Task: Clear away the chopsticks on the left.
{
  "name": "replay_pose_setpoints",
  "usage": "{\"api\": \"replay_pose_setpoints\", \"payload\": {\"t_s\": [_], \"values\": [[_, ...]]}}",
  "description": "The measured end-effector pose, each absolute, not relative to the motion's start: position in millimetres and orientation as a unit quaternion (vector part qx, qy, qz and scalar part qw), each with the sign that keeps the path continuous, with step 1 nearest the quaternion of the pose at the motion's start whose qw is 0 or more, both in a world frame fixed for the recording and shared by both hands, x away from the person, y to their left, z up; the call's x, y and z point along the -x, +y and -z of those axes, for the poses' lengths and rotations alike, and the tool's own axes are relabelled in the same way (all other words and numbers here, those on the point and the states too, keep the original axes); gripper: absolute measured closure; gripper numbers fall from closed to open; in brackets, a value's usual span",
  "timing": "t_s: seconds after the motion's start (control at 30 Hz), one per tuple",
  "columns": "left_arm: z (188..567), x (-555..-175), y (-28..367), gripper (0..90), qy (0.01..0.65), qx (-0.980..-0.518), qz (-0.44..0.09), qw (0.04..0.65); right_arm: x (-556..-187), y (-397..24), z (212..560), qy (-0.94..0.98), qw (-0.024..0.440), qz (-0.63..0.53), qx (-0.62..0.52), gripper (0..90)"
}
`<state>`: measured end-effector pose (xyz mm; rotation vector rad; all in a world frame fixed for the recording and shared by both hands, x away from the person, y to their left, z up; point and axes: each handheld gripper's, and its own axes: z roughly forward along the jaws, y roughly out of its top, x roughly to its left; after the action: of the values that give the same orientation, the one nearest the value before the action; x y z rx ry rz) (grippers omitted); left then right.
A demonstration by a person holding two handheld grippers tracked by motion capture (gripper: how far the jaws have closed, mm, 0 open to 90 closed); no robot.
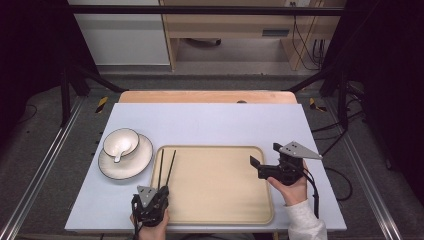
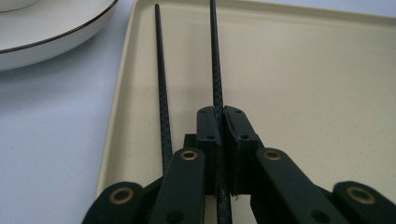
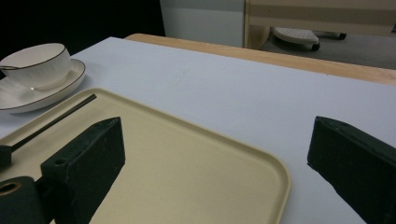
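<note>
Chopsticks (image 2: 215, 56) lay on tray (image 1: 220, 200) left side — your left gripper (image 2: 223, 116) clamped one stick; your right gripper (image 3: 215, 154) hung wide open, empty, over tray's right edge.

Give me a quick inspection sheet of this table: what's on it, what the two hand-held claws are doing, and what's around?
Surface: pale blue table top on a wooden table.
Job's things: two black chopsticks; one chopstick clamped in the left gripper, the other chopstick lying beside it on the beige tray, near its left rim.
Clutter: white bowl with a spoon in it, standing on a white plate left of the tray.
Grippers: left shut on a chopstick; right gripper open, empty, at the tray's right edge.
Cables: black cable trailing from the right gripper.
Surroundings: dark frame rails, wooden furniture behind.
</note>
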<state>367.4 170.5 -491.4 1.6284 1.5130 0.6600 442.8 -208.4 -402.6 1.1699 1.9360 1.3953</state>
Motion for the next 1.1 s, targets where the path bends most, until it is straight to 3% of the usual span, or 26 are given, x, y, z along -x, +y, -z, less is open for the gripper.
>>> {"api": "replay_pose_setpoints", "payload": {"t_s": [0.97, 1.1], "values": [[489.7, -373.3, 167.2, 79.9, 0.595, -0.656, -0.247, 0.393, -442.2, -208.7, 401.5, 0.706, 0.24, -0.512, -0.427, 4.2], [485.1, -372.1, 170.2, 75.4, 0.589, -0.657, -0.245, 0.402, -441.9, -209.2, 401.0, 0.705, 0.24, -0.512, -0.428, 4.2]]}}
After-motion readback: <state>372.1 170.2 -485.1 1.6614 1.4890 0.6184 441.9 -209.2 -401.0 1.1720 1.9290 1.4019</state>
